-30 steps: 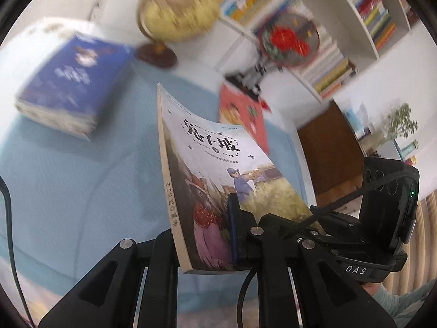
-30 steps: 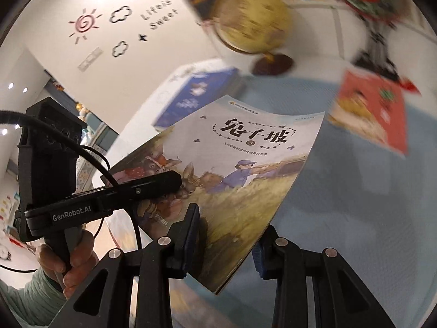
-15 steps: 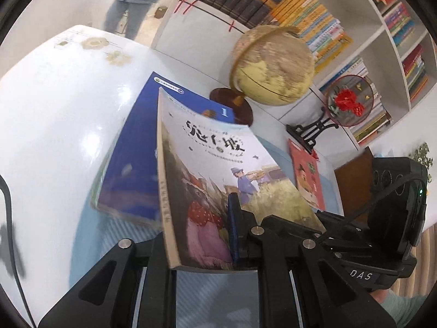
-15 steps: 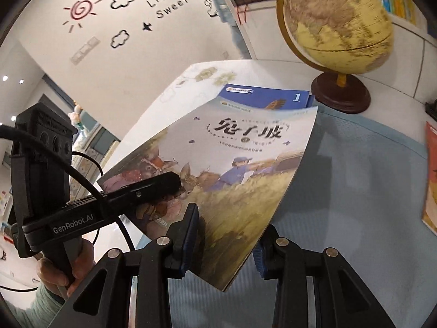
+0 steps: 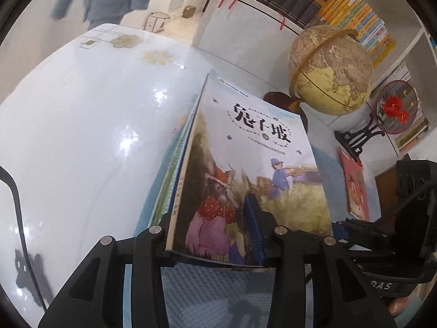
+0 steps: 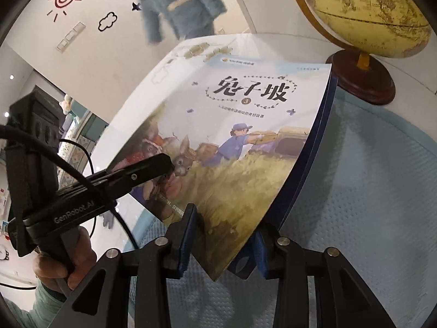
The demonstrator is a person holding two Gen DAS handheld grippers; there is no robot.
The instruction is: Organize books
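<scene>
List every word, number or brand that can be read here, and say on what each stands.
"兔子坡": title on the picture book.
"3": round badge under that title.
"GenRobot.AI": body of the left gripper.
"DAS": partly hidden, on the right gripper.
Book's small subtitle, top logo and spine; shelf books: too small to read.

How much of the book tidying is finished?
Partly done. The rabbit storybook is over the blue book on the mat, so a pile has started; whether it rests there yet is unclear. Both the left gripper and right gripper are shut on it, so letting go comes next. A red book lies apart beside the fan stand and probably joins the pile after.
</scene>
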